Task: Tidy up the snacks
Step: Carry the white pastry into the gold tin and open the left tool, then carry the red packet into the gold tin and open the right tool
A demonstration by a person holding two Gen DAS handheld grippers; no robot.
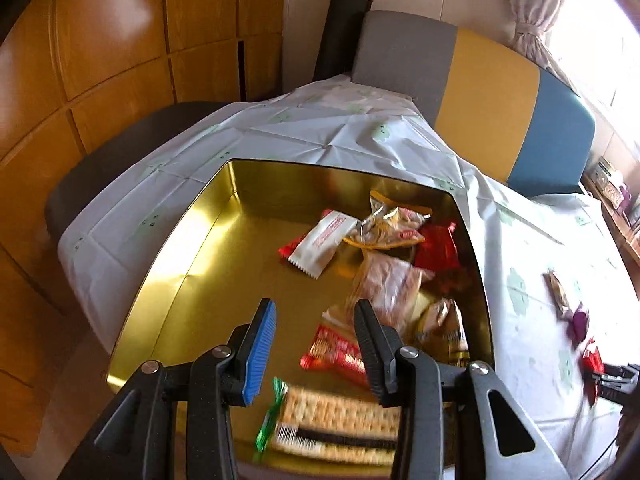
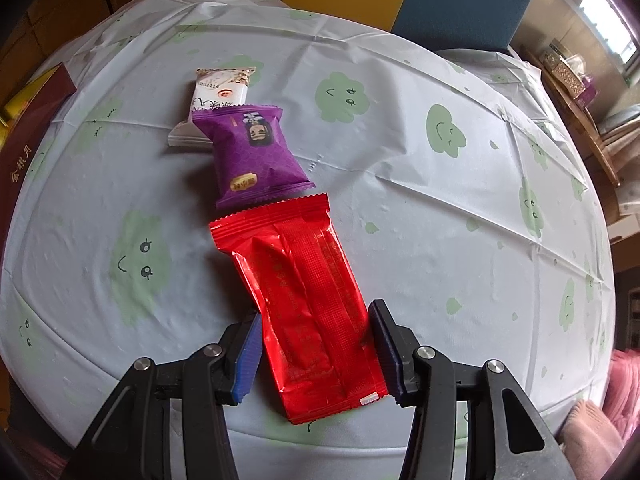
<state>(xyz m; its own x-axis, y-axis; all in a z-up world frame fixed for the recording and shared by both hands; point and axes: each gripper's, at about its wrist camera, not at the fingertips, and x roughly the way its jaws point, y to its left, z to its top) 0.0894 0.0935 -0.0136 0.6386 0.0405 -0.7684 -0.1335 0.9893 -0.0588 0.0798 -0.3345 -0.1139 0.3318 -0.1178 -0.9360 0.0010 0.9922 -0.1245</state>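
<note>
Left gripper point(image 1: 316, 346) fingers apart, nothing between, hanging over gold tin point(image 1: 224, 216); snack packets point(image 1: 384, 248) heaped toward tin's right side. Right gripper point(image 2: 316, 350) fingers clamp red packet point(image 2: 308, 296) on tablecloth point(image 2: 440, 220); purple packet point(image 2: 252, 152) just beyond red packet, white packet point(image 2: 220, 88) behind it.

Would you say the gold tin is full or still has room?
It has room. The gold tin holds packets on one side only; much of its floor is bare, and no lid covers it.
</note>
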